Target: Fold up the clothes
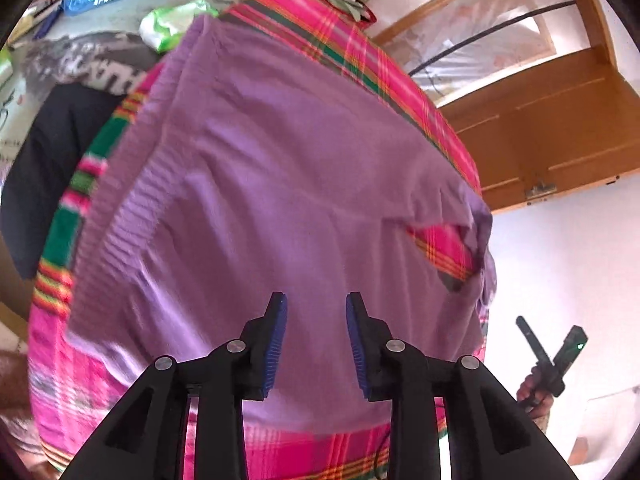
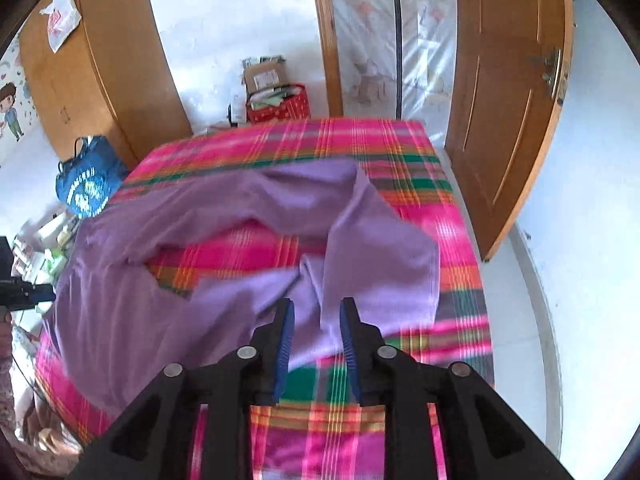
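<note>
My left hand-held gripper (image 1: 316, 344) and right hand-held gripper (image 2: 317, 346) part-open, empty, above the sweater (image 1: 280, 168) on the plaid cloth's (image 2: 400, 148) middle.

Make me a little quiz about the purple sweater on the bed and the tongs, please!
1. True or false: the left tongs are pinching the purple sweater.
2. What lies under the sweater? A) a bare wooden floor B) a pink plaid sheet C) a blue bag
3. Fill in: in the right wrist view, a patch of plaid shows through a gap in the sweater, so the sweater is not yet ______ folded.

Key
1. False: both the left tongs and the right tongs stand open with nothing between the pads.
2. B
3. neatly
</note>
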`<state>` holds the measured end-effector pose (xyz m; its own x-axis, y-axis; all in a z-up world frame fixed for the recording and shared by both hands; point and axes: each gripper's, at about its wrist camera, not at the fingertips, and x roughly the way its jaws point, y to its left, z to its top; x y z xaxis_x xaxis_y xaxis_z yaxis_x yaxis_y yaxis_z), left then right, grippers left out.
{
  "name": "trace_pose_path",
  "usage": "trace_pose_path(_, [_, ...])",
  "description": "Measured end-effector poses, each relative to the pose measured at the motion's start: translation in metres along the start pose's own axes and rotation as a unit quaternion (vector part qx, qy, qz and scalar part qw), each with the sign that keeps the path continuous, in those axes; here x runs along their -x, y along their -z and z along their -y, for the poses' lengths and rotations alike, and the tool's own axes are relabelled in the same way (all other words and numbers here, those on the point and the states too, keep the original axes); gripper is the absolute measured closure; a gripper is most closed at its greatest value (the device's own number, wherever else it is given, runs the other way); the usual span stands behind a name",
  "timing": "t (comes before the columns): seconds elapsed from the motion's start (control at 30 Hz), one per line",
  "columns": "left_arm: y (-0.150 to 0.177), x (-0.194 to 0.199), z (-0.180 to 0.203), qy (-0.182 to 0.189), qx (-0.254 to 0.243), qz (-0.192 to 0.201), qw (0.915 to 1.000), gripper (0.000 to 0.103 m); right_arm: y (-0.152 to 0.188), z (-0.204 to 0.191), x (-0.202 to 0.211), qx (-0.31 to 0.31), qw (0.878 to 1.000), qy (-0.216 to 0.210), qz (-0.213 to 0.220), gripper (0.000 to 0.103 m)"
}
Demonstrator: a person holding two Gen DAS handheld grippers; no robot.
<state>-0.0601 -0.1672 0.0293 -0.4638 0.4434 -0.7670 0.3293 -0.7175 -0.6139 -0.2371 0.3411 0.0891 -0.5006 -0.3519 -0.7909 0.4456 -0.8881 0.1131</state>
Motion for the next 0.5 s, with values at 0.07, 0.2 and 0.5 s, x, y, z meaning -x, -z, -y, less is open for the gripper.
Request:
trace_pose_path(0.07, [0.01,-0.004,-0.002,0.001,0.004,-0.006,1.0,0.071,0.016,0.001,-0.004,-0.008,1.0,-0.006,-0.012,0.078])
trace_pose_path(0.2, [0.029,-0.014,-0.001,0.013,0.005,-0.014,0.9998,0.071,0.045,0.005,-0.019,-0.034,0.999,-0.026,-0.031,0.078])
trace_pose_path(0.5, [0.065,-0.061,0.033,0.043,-0.024,-0.063,0.9968,0.07,0.062,0.011,-0.059,-0.121,0.99,-0.073,-0.026,0.072])
